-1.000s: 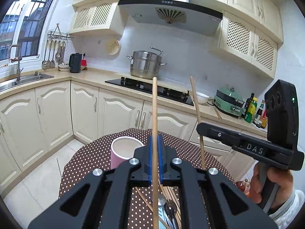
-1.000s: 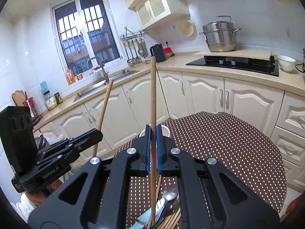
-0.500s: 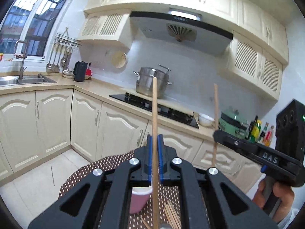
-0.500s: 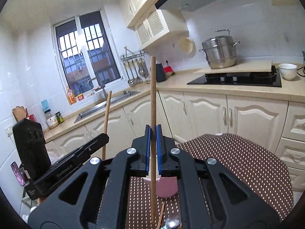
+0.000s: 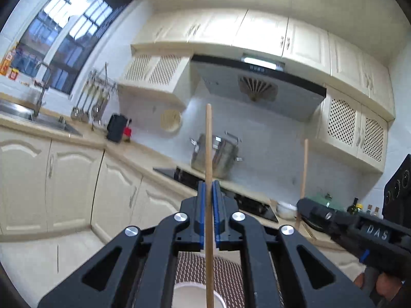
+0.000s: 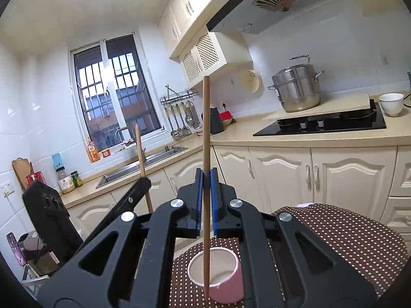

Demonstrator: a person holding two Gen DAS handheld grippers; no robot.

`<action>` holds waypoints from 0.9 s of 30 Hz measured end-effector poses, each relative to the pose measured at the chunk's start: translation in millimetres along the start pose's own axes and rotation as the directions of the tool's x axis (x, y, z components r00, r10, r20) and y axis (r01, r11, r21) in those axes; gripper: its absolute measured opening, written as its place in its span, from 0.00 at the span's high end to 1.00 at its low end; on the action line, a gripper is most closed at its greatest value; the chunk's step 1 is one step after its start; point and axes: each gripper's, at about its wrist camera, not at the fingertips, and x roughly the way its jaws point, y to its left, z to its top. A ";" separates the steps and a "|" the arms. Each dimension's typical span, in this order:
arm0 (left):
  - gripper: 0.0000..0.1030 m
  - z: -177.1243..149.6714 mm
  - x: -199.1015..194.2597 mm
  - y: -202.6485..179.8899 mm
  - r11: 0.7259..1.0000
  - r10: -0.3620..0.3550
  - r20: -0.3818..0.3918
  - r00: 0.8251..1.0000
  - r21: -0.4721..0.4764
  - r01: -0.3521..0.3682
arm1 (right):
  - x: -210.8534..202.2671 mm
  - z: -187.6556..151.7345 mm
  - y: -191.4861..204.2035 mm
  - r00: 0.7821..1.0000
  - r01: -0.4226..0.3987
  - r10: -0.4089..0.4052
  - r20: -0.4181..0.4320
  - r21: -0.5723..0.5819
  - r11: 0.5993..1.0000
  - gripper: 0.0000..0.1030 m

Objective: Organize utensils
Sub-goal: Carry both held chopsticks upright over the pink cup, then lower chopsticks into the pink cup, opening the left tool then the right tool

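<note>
Below both grippers, six o'clock: pink paper cup (image 6: pixel 217 272). Right gripper (image 6: pixel 204 200) clamps upright wooden chopstick (image 6: pixel 205 133), tip over cup mouth; left gripper (image 5: pixel 208 213) likewise pinches second wooden chopstick (image 5: pixel 208 148), equally near

Pink cup (image 6: pixel 218 269) mouth seems unobstructed; both grippers crowd above it.

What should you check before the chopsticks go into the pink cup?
1. Left gripper shut on its chopstick: ok.
2. Right gripper shut on its chopstick: ok.
3. Both chopsticks roughly upright: ok.
4. Pink cup upright, mouth open, on the dotted tablecloth: ok.
5. Right chopstick's lower end lined up with the cup's mouth: ok in the right wrist view; its height above the cup, cannot tell.
6. Left chopstick's tip clear of the cup's rim: cannot tell.
</note>
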 end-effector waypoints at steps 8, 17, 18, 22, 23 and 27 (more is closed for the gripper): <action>0.95 -32.9 29.4 1.0 0.996 0.055 0.012 0.998 0.075 -0.056 | 23.2 -10.7 -7.7 0.997 0.051 -0.051 0.064 -0.002 0.999 0.94; 0.95 -62.4 14.6 15.4 0.993 0.061 -0.103 0.993 0.103 -0.051 | 46.4 -35.9 -12.9 0.998 0.055 -0.054 0.022 -0.030 0.998 0.94; 0.94 -63.5 12.1 14.7 0.993 0.047 -0.123 0.991 0.112 -0.033 | 44.8 -39.9 -12.0 0.998 0.055 -0.054 0.016 -0.040 0.998 0.94; 0.94 -68.1 4.4 13.7 0.991 0.030 -0.160 0.987 0.135 -0.008 | 43.3 -49.8 -10.6 0.998 0.063 -0.064 -0.011 -0.067 0.996 0.94; 0.93 -68.9 2.8 14.3 0.991 0.026 -0.168 0.986 0.132 -0.003 | 42.5 -52.2 -9.9 0.998 0.067 -0.068 -0.016 -0.077 0.995 0.94; 0.65 -69.4 -7.2 19.2 0.994 0.018 -0.196 0.980 0.113 0.004 | 42.1 -61.8 -10.9 0.996 0.076 -0.081 -0.045 -0.088 0.993 0.94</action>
